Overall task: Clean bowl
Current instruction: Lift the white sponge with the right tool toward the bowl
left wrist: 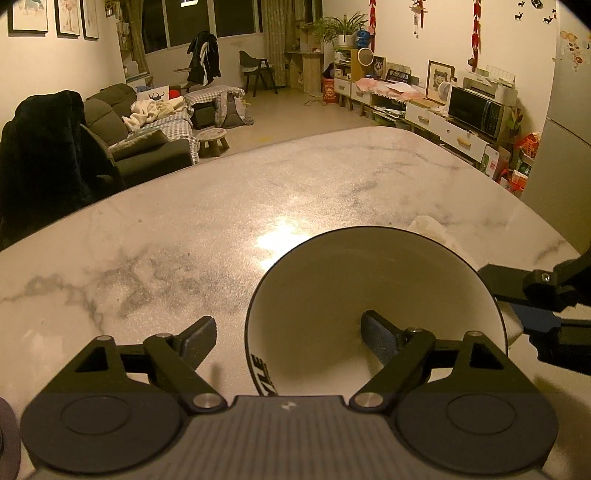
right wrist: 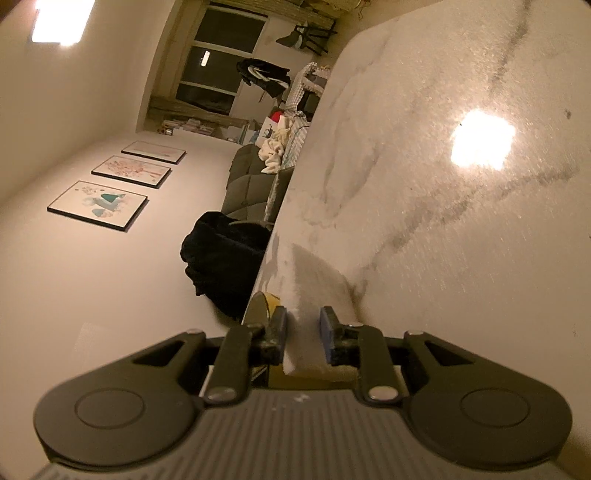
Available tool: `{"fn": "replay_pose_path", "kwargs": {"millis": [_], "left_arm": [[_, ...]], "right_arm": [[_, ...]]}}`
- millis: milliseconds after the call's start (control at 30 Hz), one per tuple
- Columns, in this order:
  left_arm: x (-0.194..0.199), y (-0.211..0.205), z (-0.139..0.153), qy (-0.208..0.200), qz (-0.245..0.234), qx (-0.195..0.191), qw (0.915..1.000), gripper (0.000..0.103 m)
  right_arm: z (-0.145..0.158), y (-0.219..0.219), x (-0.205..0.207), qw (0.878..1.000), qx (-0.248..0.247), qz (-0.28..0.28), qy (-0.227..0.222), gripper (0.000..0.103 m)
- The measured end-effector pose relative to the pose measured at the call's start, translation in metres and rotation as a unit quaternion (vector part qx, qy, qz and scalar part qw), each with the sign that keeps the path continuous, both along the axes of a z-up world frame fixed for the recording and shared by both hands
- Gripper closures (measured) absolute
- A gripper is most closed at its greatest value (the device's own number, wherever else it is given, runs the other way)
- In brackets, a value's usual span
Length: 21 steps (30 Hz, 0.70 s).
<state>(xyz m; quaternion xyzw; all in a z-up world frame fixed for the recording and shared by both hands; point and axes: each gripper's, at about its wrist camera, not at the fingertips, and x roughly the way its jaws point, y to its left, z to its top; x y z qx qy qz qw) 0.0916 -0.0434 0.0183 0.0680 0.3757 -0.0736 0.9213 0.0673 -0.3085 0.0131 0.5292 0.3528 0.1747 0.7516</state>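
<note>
Left claw (left wrist: 288, 341) sits spread astride the bowl (left wrist: 373, 310) rim, one finger inside, bowl resting on the surface (left wrist: 221, 221). Your right claw (right wrist: 303, 332) pinches a white cloth (right wrist: 317, 280). Next: clamp the rim, bring the cloth in to wipe.

Both wrist views look close over the marble table (left wrist: 184, 229) — right view rolled sideways.

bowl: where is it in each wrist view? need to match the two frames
Left wrist view: bowl sits lower centre-right on the marble table, one finger of the left gripper inside it, the other outside the rim.
Right wrist view: only a sliver of a rounded rim shows left of the white cloth; I cannot tell whether it is the bowl.
Shared landmark: the three framed pictures on the wall.
</note>
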Motion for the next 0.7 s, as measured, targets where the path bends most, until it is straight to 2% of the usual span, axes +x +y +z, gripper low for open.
{"fn": "replay_pose_path", "kwargs": {"millis": [133,233,367,433,533,600,700], "left_arm": [[0.000,0.001,-0.001,-0.004,-0.003,-0.003,1.0000,0.015],[-0.001,0.003,-0.003,-0.006,-0.001,-0.007,1.0000,0.011],[-0.002,0.005,-0.005,-0.008,0.004,-0.018,0.9998,0.010],[-0.002,0.006,-0.004,-0.007,0.005,-0.020,0.9998,0.010],[-0.001,0.005,-0.003,-0.004,0.004,-0.017,0.9998,0.010],[0.000,0.005,-0.003,-0.003,0.004,-0.015,0.9999,0.009],[0.001,0.005,-0.002,-0.001,0.005,-0.014,0.9999,0.008]], "right_arm": [[0.003,-0.001,0.007,1.000,-0.018,0.015,-0.008,0.079],[0.012,0.000,0.017,0.995,-0.067,0.059,-0.037,0.079],[0.028,0.000,0.032,0.972,-0.148,0.150,-0.103,0.079],[0.030,0.000,0.035,0.967,-0.158,0.165,-0.115,0.079],[0.032,0.000,0.041,0.951,-0.180,0.206,-0.147,0.077],[0.030,-0.004,0.045,0.942,-0.181,0.236,-0.158,0.070],[0.030,-0.008,0.047,0.932,-0.177,0.268,-0.168,0.067]]}}
